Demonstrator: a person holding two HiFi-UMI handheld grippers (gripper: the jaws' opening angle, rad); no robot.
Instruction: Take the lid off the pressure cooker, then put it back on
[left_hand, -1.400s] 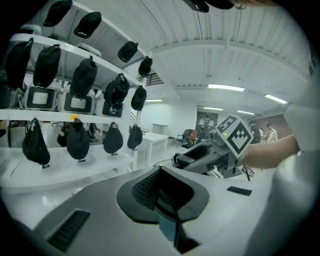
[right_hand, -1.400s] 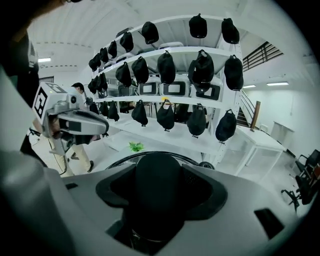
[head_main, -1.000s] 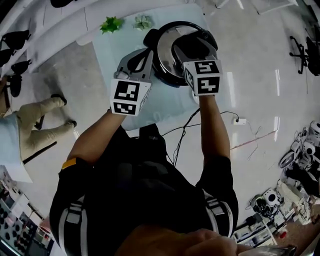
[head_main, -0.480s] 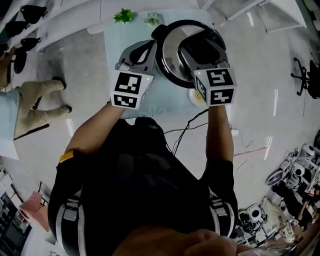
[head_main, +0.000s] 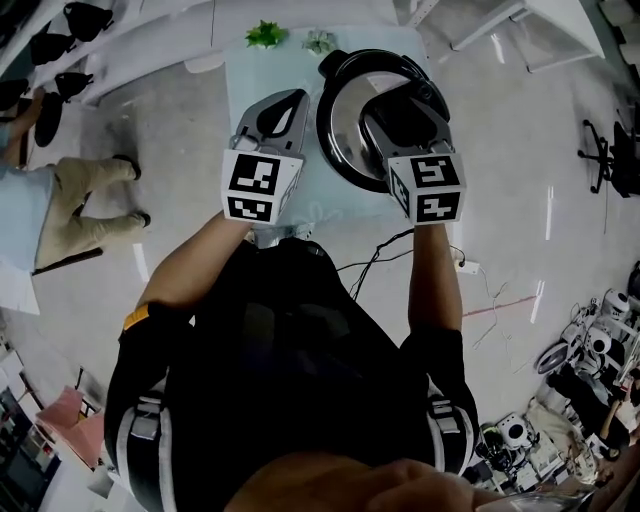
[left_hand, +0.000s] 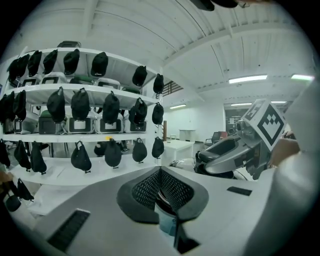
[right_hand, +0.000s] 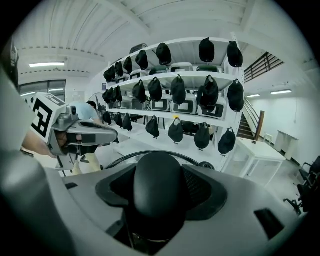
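Pressure-cooker lid (head_main: 350, 130) (round, chrome, black rim) sits over the far end of the pale blue table (head_main: 300, 200), tilted. The right gripper (head_main: 400, 118) is clamped on its rounded black handle (right_hand: 159, 190), pads on both sides. The left gripper (head_main: 285, 105) is just beside the lid's left rim, jaw tips together with nothing between them. Cooker body – can't tell, it's under the lid. Two small green plants (head_main: 266, 35) at the table's far edge.
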